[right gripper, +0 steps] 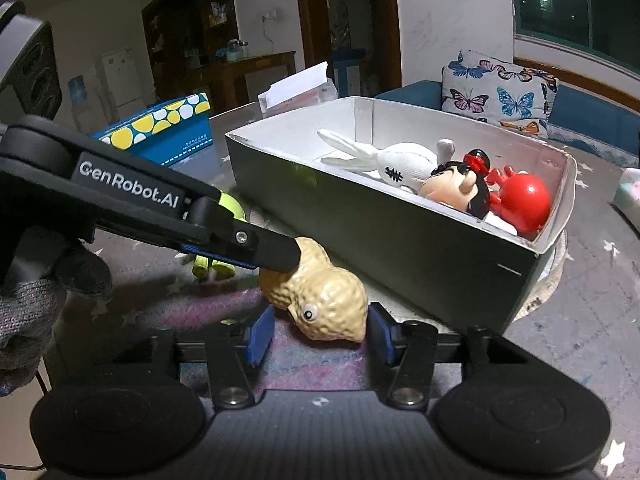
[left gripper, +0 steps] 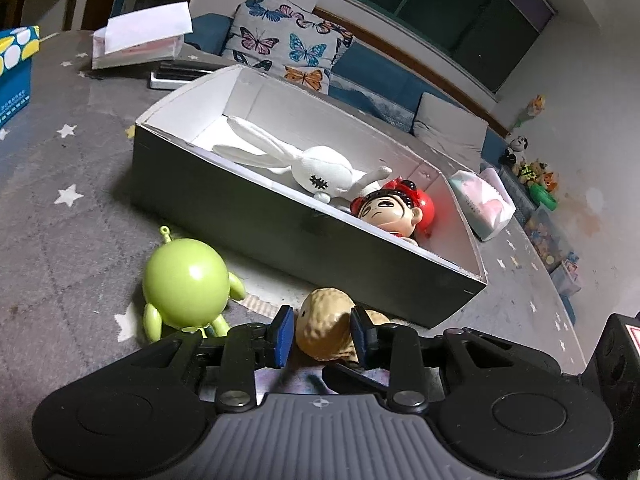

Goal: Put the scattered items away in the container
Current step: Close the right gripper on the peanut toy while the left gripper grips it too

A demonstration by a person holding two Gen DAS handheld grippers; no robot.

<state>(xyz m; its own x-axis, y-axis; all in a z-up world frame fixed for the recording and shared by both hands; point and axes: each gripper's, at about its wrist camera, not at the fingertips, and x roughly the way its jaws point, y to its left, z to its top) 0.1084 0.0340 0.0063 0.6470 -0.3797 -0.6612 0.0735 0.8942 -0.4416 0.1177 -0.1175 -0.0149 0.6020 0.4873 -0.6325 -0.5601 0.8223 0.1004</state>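
"GenRobot.AI" in white on the left gripper (right gripper: 276, 256), at peanut toy (right gripper: 320, 304)

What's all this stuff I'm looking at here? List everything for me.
Box: one, dark outside, white inside, on the grey star-patterned mat.
White rabbit plush: one, inside the box.
Doll with red hair buns: one, inside the box beside the rabbit.
Peanut toy: one, tan, on the mat before the box.
Green round figure: one, on the mat, left of the peanut.
Butterfly cushion: one, on the blue sofa.
Left gripper: black, blue-padded fingers around the peanut.
Right gripper: the same, flanking the peanut's other end.
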